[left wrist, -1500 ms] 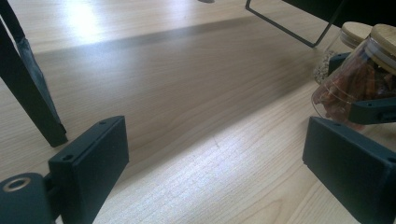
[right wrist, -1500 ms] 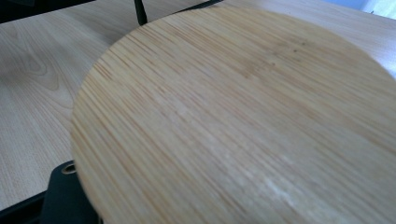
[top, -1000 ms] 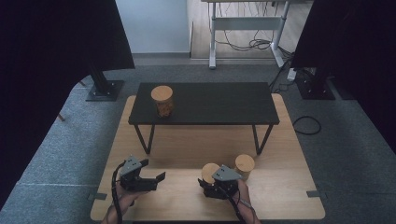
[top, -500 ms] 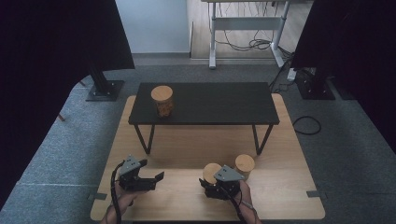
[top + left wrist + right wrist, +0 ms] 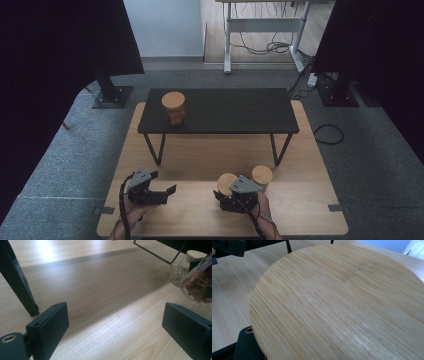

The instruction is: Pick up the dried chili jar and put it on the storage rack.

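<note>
Your right gripper clamps the near jar; your left gripper gapes wide, empty, to its left.

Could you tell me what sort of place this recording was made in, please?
Probably a staged recording studio or lab: black curtains flank the set, light stands sit on grey carpet, and a low black table stands on a wooden platform.

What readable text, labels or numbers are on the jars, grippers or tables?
None: no word, label, brand, number or sign can be read.
Jar in the right gripper: plain bamboo lid, no print.
Jar by the table leg and jar on the black table: no label visible.
Left gripper: plain black pads, unmarked.
</note>
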